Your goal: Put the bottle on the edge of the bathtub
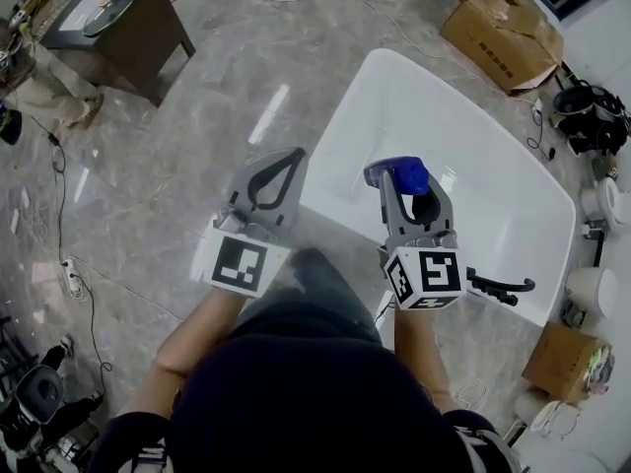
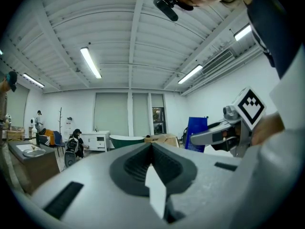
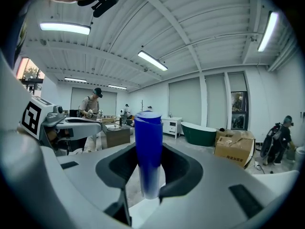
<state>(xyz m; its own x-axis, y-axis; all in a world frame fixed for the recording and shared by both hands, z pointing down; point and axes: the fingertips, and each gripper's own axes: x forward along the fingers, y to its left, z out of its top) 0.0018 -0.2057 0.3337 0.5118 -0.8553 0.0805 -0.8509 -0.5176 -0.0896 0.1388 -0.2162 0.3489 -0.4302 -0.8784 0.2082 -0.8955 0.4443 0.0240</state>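
The right tool (image 1: 404, 183) grips the blue bottle (image 3: 147, 142) by its lower body above the white bathtub (image 1: 330, 141), the left tool (image 2: 151, 146) closed and empty, and the bottle looks light, stiff and slick, so a low, firm side hold suits it.

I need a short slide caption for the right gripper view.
Right gripper clamps an upright blue bottle; a green bathtub stands far behind.
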